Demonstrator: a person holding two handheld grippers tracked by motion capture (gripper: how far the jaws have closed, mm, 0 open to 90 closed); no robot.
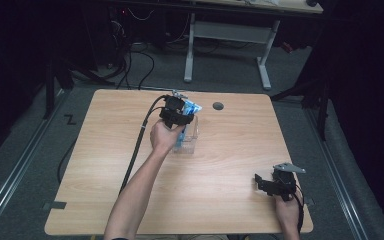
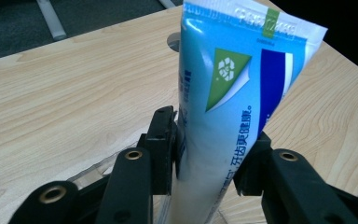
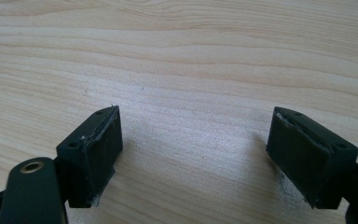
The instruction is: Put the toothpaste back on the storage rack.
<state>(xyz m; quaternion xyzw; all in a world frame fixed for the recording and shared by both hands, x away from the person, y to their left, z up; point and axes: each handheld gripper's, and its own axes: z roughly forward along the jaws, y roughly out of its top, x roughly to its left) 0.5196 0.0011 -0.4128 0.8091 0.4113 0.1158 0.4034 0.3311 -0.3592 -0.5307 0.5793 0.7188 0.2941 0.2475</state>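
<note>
Left gripper view: left gripper jaws stand part-open on either side of a blue-and-white toothpaste tube. Left pad sits against the tube's side, right pad touches or nearly touches the other side; cannot tell how firmly they press. Tube stands upright, crimped flat end on top, tilted a little to the right. A green triangle with a white recycling mark and a dark blue panel face the camera, plus printed characters lower down. Tube's lower end goes down into a clear plastic container, whose rim edge shows just left of the jaws. Light wood table lies behind, with a round grommet hole just left of the tube.

High view: left gripper sits over the clear container, which stands on the table left of centre, toward the far edge. Tube top pokes out beside the gripper. Left hand grips the handle, forearm comes in from the bottom. Black cable trails from the gripper across the table toward the near side.

Right gripper view: right gripper jaws wide open, nothing between them, bare table under them.

High view: right gripper sits low over the near right corner, well apart from the container, right hand behind it.
</note>
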